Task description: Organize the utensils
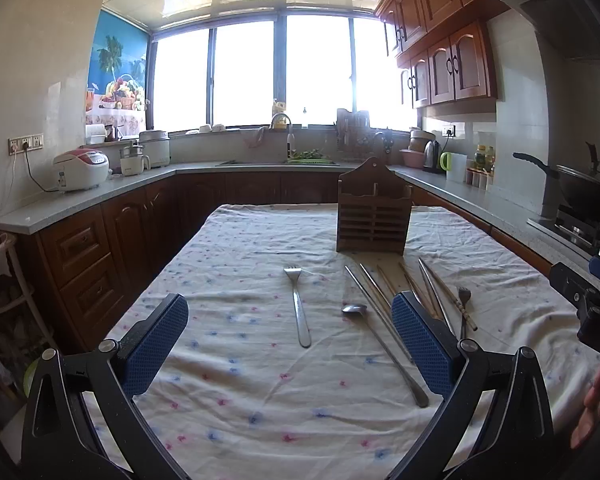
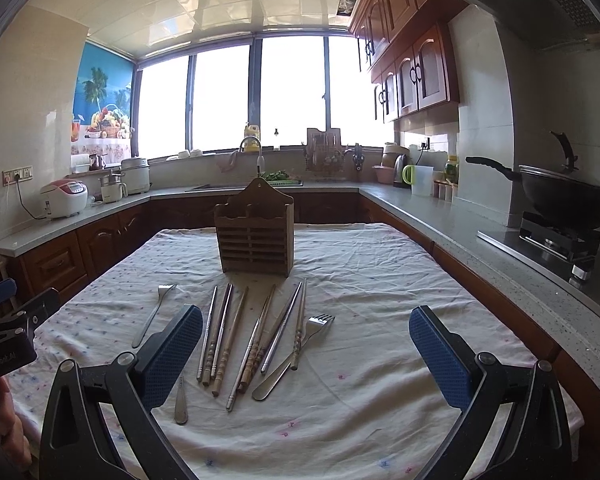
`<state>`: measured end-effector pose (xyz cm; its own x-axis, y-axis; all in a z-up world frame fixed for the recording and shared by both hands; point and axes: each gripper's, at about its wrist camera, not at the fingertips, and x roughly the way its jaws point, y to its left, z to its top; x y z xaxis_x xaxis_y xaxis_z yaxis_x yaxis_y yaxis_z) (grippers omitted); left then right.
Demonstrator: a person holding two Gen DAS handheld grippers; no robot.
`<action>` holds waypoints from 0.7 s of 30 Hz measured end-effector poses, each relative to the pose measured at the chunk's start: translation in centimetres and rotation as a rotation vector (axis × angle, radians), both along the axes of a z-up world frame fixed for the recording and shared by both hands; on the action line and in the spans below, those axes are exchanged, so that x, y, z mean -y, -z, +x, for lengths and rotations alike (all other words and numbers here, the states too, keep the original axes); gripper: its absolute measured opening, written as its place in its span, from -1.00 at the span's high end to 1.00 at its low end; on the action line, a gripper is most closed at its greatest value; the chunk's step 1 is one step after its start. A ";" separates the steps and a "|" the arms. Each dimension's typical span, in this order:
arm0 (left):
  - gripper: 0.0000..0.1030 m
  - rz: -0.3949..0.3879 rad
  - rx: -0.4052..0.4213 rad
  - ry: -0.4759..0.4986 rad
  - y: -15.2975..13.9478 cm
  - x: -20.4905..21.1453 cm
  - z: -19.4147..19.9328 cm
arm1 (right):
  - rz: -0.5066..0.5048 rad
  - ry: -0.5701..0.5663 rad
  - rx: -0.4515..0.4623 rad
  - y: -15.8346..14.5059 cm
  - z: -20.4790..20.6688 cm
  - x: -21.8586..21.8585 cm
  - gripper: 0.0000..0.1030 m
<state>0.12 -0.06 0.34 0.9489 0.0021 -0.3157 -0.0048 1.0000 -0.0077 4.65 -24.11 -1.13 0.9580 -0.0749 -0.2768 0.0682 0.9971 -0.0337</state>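
Before the wooden holder lie two forks and one spoon. Eight chopsticks lie there too, some metal and some wooden. The holder itself is the only one.

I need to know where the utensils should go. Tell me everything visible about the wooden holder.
The wooden holder is dark brown, with a slatted front, a scalloped top edge and a taller arched backboard with a small hanging hole. It stands upright on the floral tablecloth, beyond the chopsticks. Nothing shows above its rim, and no gripper touches it.
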 end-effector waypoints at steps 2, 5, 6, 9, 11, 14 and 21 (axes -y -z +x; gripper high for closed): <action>-1.00 -0.001 0.000 0.001 0.0 0.0 0.0 | 0.000 0.000 0.000 0.0 0.0 0.0 -1.00; -1.00 0.003 0.001 0.001 0.0 0.0 0.1 | 0.002 -0.001 -0.002 0.1 0.0 0.0 -1.00; -1.00 0.002 0.000 0.002 0.0 0.0 0.2 | 0.002 -0.001 -0.003 0.1 0.0 0.0 -1.00; -1.00 -0.001 -0.003 0.003 0.0 0.0 0.2 | 0.003 -0.002 -0.003 0.1 0.1 0.0 -1.00; -1.00 -0.002 -0.005 0.004 0.1 0.0 0.3 | 0.004 -0.002 -0.004 0.1 0.1 0.0 -1.00; -1.00 -0.007 -0.011 0.007 0.1 -0.1 0.5 | 0.003 -0.001 -0.006 0.2 0.1 0.0 -1.00; -1.00 -0.018 -0.039 0.026 0.3 0.0 1.1 | 0.014 -0.001 -0.026 0.5 0.6 0.2 -1.00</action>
<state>1.22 -0.03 0.01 0.9356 -0.0280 -0.3520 0.0202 0.9995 -0.0257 5.27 -24.31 -1.66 0.9507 -0.0694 -0.3023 0.0661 0.9976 -0.0209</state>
